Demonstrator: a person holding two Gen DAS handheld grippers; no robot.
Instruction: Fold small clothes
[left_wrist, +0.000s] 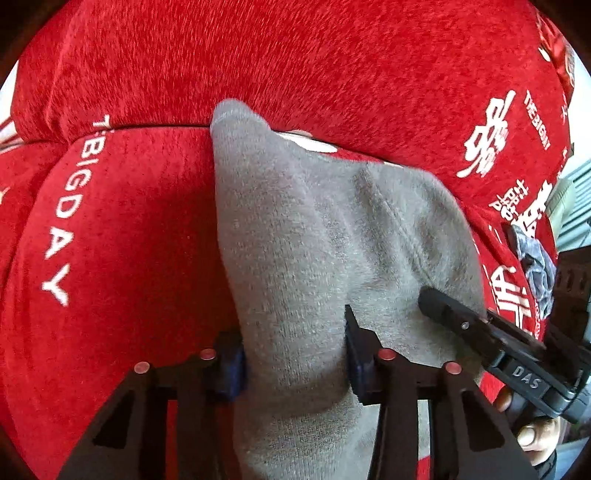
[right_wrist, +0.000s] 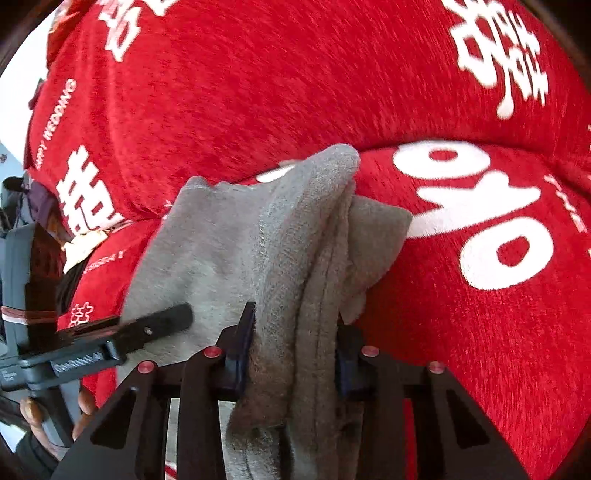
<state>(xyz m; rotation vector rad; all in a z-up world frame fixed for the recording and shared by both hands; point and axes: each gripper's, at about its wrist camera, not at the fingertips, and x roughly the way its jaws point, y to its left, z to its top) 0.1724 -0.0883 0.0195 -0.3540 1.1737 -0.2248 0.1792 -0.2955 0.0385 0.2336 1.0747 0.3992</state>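
Note:
A grey fleece garment (left_wrist: 314, 229) lies on a red cover, one corner up against the back cushion. In the left wrist view my left gripper (left_wrist: 295, 358) is shut on its near edge, and the cloth fills the gap between the pads. A finger of the right gripper (left_wrist: 450, 310) rests on the cloth's right side. In the right wrist view the grey garment (right_wrist: 236, 240) is bunched in thick folds, and my right gripper (right_wrist: 293, 354) is shut on that bundle. A finger of the left gripper (right_wrist: 162, 321) lies on the cloth to the left.
The red plush cover (left_wrist: 140, 229) with white lettering spreads over the seat and the back cushion (left_wrist: 295, 55). A crumpled blue-grey cloth (left_wrist: 537, 266) lies at the right edge. A person's hand (left_wrist: 532, 435) holds the right gripper's handle.

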